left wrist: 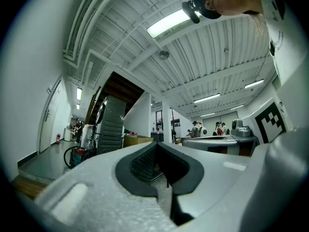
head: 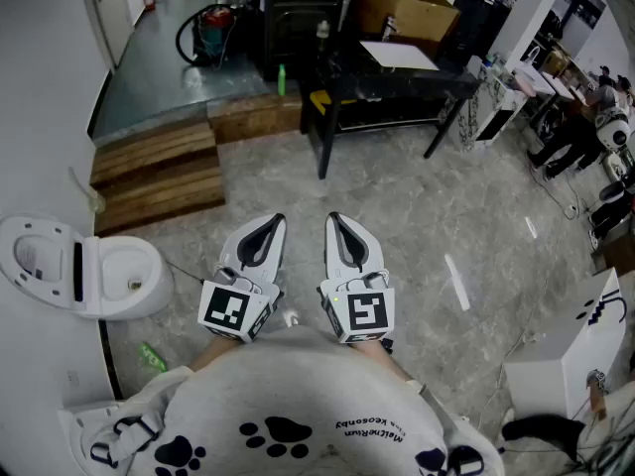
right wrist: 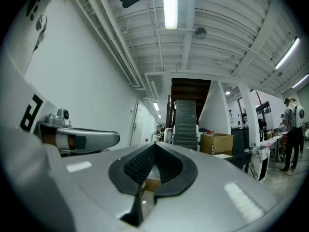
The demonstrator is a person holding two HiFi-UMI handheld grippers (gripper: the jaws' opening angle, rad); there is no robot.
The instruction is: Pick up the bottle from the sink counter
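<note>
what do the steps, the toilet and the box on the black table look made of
Steps: unfinished wood planks, brown with visible board seams. Toilet: probably glazed ceramic, smooth glossy white. Box: cardboard, matte tan with open flaps.

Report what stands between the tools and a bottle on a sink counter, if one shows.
No sink counter shows, so no path can be judged. The left tool and the right tool are shut and empty, held above the floor. The only bottle-like thing, a green bottle, stands far ahead near the black table.
</note>
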